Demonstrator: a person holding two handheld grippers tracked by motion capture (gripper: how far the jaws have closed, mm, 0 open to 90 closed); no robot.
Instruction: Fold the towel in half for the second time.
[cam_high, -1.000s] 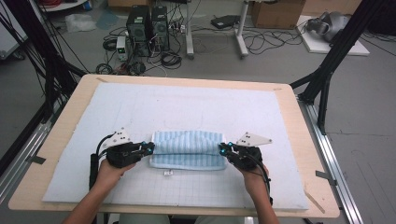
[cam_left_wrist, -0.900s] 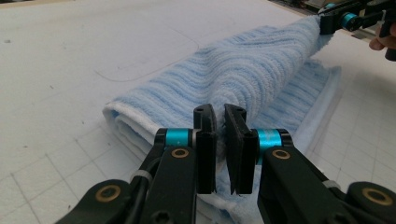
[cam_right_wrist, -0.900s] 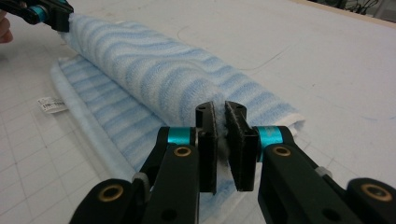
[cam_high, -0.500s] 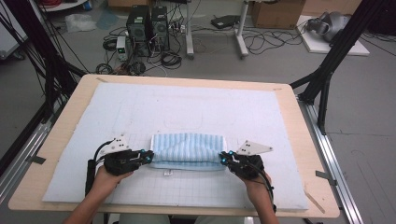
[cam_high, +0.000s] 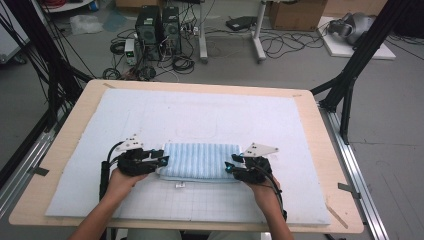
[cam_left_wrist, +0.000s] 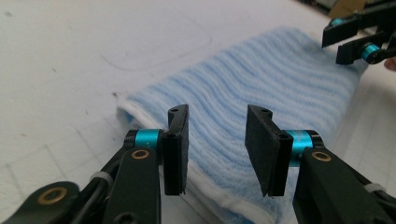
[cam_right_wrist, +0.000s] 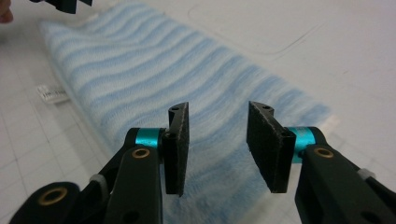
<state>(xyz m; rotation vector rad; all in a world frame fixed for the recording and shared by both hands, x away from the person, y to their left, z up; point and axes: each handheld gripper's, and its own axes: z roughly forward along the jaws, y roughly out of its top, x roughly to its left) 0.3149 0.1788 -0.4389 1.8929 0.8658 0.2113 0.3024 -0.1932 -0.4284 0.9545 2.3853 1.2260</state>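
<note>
On a wooden table (cam_high: 65, 150) covered by a pale gridded mat (cam_high: 210, 115), a blue striped towel (cam_high: 200, 160) is seen lying folded into a flat rectangle at the near middle. The left gripper (cam_high: 161, 159) and right gripper (cam_high: 231, 167) are held at its two short ends, jaws just opened and spread, nothing pinched. This fold is judged complete; further folding or smoothing may be left.

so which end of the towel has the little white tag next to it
The left gripper's end of the blue towel: the white tag lies off the near edge there, farther from the right gripper.
</note>
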